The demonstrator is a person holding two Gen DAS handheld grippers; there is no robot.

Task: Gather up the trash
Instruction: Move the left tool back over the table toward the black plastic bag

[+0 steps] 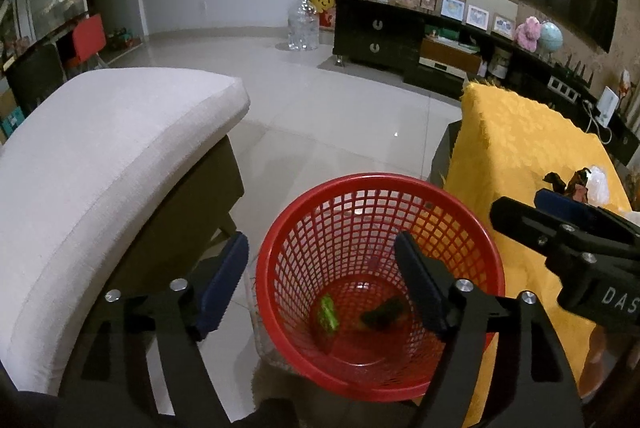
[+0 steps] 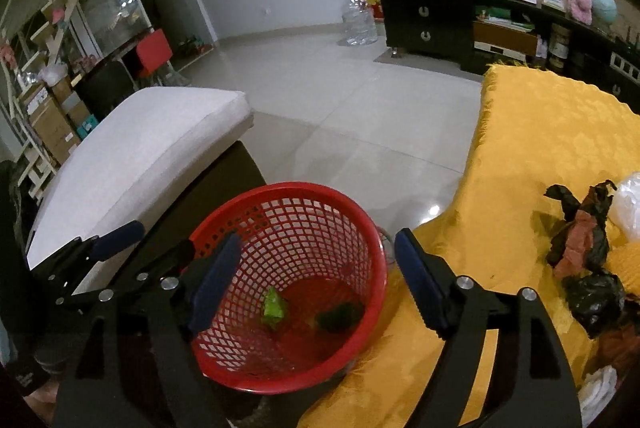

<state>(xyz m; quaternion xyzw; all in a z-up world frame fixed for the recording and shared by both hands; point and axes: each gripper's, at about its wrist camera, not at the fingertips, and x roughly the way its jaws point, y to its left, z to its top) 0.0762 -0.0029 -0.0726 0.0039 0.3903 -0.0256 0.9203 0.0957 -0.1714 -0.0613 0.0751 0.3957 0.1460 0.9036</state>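
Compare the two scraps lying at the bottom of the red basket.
In the red basket, the green scrap is bright, light green and stands out; the dark scrap is blackish-green and dull. The green scrap lies left of the dark scrap in both views, clearly apart. Both are small, crumpled and rest on the basket's floor, with neither gripper touching them.

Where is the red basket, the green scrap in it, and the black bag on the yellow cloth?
Red basket (image 1: 276, 240): left wrist view, left rim.
Green scrap (image 2: 274, 307): right wrist view, its middle.
Black bag (image 2: 598, 302): right wrist view, its crumpled middle.

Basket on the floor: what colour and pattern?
Red plastic basket with open lattice mesh walls; clearest in the left wrist view.
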